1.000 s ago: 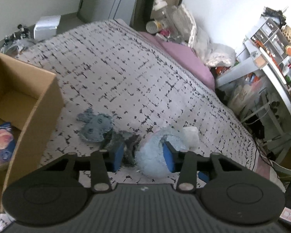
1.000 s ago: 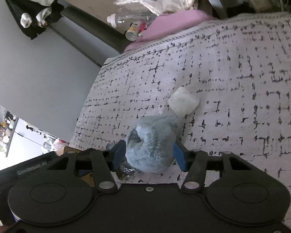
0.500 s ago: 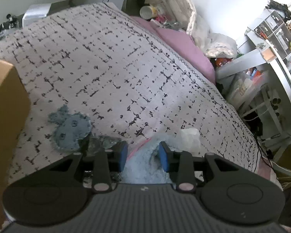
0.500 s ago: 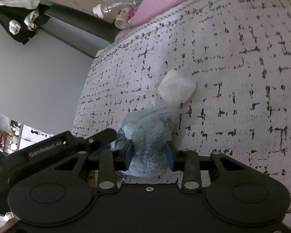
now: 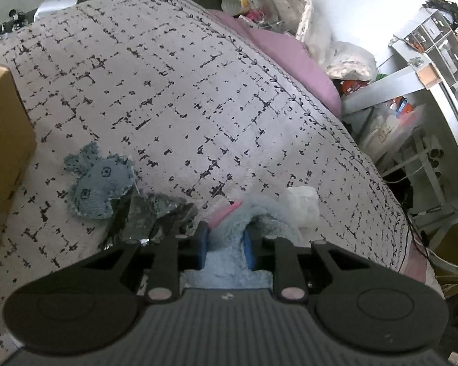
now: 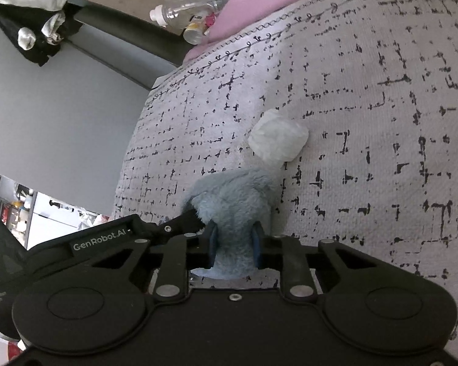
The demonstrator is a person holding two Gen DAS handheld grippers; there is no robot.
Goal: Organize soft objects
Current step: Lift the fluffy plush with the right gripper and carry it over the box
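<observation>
A fluffy light-blue plush (image 5: 229, 238) (image 6: 232, 201) lies on the patterned grey bed cover (image 5: 183, 91). My left gripper (image 5: 226, 245) is shut on one side of it, and a pink part shows by its left pad. My right gripper (image 6: 234, 244) is shut on the other side; the left gripper's body (image 6: 100, 244) shows beside it. A white crumpled soft lump (image 5: 300, 202) (image 6: 278, 140) touches the plush's far side. A blue denim patch (image 5: 99, 180) and a dark shiny crumpled piece (image 5: 149, 216) lie to the left.
A cardboard box (image 5: 3, 140) stands at the left edge of the bed. A pink pillow (image 5: 290, 58) and bottles (image 6: 183, 9) lie at the bed's far end. A cluttered white desk (image 5: 427, 70) stands to the right of the bed.
Both grippers have closed from open around the blue plush to shut on it. The left gripper moved forward, so the box slid out to the left edge of its view.
</observation>
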